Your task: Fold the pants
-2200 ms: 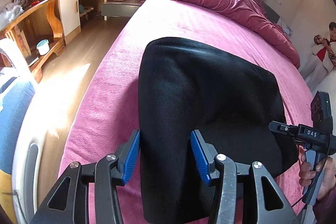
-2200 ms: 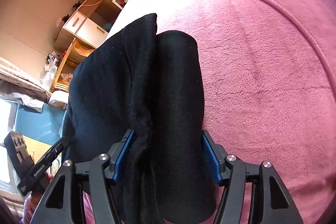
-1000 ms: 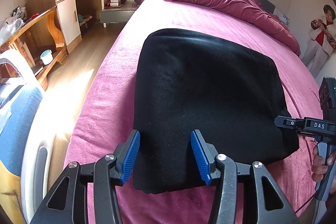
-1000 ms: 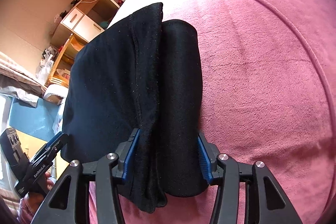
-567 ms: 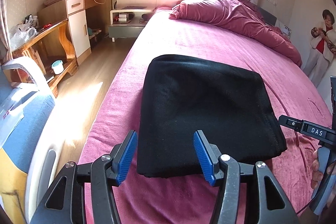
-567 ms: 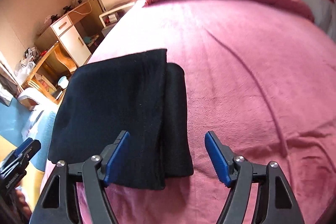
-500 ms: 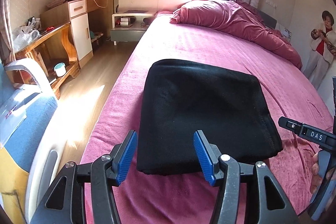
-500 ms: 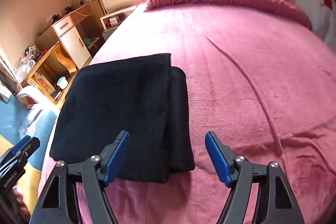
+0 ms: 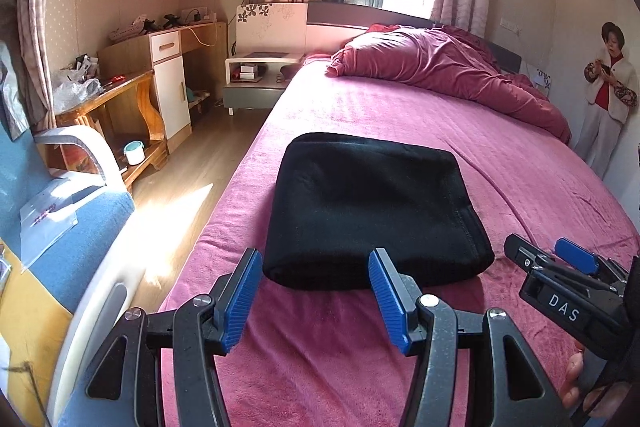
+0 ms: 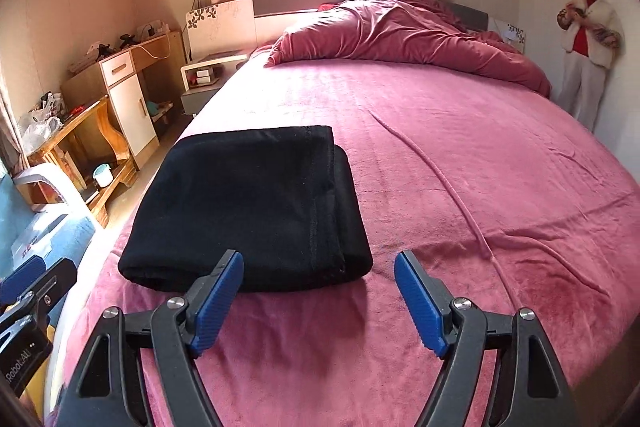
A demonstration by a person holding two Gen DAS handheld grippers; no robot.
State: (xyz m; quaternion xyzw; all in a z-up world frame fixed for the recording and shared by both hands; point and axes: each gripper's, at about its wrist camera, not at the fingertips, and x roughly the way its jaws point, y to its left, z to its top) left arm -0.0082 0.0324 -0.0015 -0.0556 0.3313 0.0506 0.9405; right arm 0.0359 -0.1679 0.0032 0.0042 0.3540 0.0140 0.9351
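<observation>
Black pants (image 9: 372, 215), folded into a thick rectangle, lie on the near left part of the pink bedspread (image 9: 460, 131). Left gripper (image 9: 314, 293): spread, empty. Right gripper (image 10: 320, 301): just widened, empty, body lettered "DAS" (image 9: 564, 307).

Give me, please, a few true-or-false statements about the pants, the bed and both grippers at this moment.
1. The pants lie folded on the bed. True.
2. The right gripper is shut on the pants. False: its jaws are open and empty, short of the pants.
3. The left gripper has open jaws. True.
4. The pants hang off the bed's edge. False: they rest wholly on it.
5. A duvet is bunched at the bed's far end. True.
</observation>
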